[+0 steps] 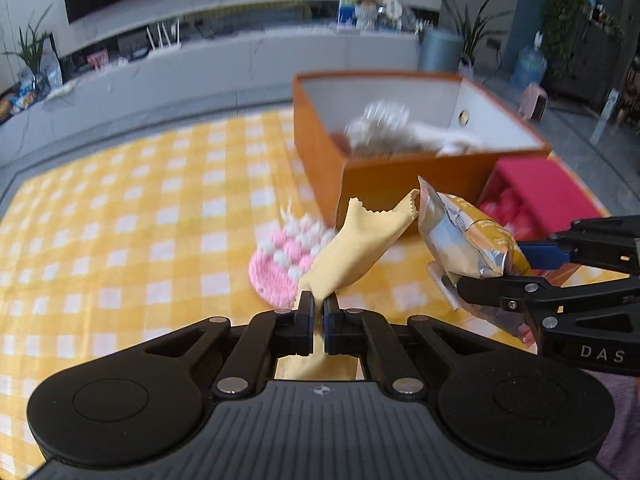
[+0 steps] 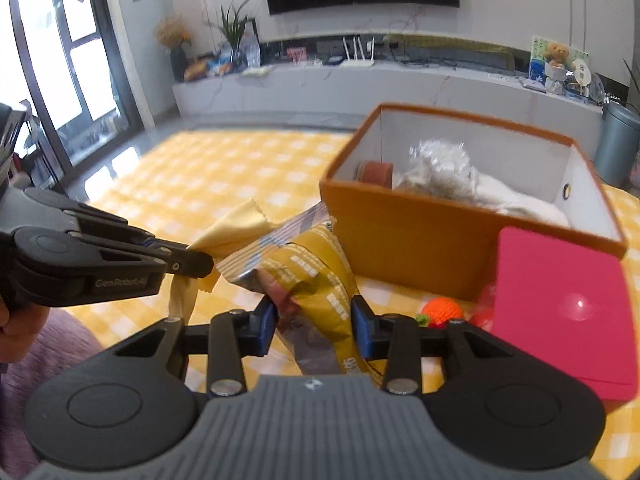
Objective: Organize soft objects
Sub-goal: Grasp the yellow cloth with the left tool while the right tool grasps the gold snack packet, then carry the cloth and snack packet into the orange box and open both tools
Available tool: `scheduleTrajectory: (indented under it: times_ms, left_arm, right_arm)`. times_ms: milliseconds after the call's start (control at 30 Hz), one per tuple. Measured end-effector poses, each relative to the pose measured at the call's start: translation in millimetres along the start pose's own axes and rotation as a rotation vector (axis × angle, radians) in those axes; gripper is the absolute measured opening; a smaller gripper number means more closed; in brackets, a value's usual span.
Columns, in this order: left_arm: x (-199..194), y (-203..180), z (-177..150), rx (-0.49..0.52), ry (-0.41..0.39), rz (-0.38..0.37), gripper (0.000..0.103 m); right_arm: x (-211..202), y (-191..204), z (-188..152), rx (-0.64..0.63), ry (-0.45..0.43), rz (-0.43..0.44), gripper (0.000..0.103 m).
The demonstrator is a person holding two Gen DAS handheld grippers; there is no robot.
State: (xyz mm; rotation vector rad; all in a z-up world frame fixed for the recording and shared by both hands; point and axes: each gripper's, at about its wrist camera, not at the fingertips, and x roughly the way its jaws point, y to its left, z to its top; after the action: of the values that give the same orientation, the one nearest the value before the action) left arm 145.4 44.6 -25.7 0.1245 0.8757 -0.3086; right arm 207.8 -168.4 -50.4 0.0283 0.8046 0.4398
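Observation:
My left gripper (image 1: 319, 305) is shut on a pale yellow cloth (image 1: 356, 248) and holds it above the checked mat; it also shows in the right wrist view (image 2: 200, 260) with the cloth (image 2: 236, 228). My right gripper (image 2: 314, 316) is shut on a gold and silver snack packet (image 2: 316, 280), seen in the left wrist view (image 1: 460, 236) right of the cloth. An orange box (image 1: 384, 184) (image 2: 404, 232) stands beyond both, holding a crinkly silver item (image 2: 440, 168) and white fabric (image 2: 516, 200). A pink crocheted piece (image 1: 280, 264) lies on the mat.
A pink-red box (image 2: 560, 304) sits right of the orange box, with an orange crocheted ball (image 2: 442, 310) beside it. The yellow checked mat (image 1: 120, 220) spreads to the left. A white TV bench (image 2: 360, 88) runs along the back wall.

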Motion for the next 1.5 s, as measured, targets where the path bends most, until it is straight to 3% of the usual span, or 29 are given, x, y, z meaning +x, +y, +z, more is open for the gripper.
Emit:
scheduleTrajectory:
  times_ms: [167, 300, 500, 667, 800, 1133, 1300, 1500]
  left_arm:
    - [-35, -13, 27, 0.009, -0.084, -0.027, 0.004]
    - [-47, -27, 57, 0.012, -0.135, -0.064, 0.004]
    - [-32, -49, 105, 0.021, -0.191, -0.076, 0.004]
    - [-5, -70, 141, 0.061, -0.243, -0.067, 0.004]
    - [29, -85, 155, 0.062, -0.219, -0.086, 0.004]
    - [129, -93, 160, 0.011, -0.056, -0.113, 0.004]
    - [157, -90, 150, -0.009, 0.017, -0.102, 0.005]
    - [169, -86, 141, -0.004, 0.065, -0.091, 0.010]
  right_arm:
    - [-42, -13, 24, 0.060, -0.074, 0.020, 0.039]
    - [-68, -33, 53, 0.078, -0.140, -0.016, 0.039]
    - [-85, -75, 94, 0.112, -0.188, -0.074, 0.039]
    - [-74, -116, 119, 0.154, -0.179, -0.129, 0.039]
    - [-41, -151, 130, 0.185, -0.153, -0.174, 0.039]
    - [64, -201, 114, 0.219, 0.038, -0.261, 0.036]
    - [88, -214, 108, 0.227, 0.088, -0.258, 0.029]
    - [94, -213, 104, 0.210, 0.105, -0.262, 0.031]
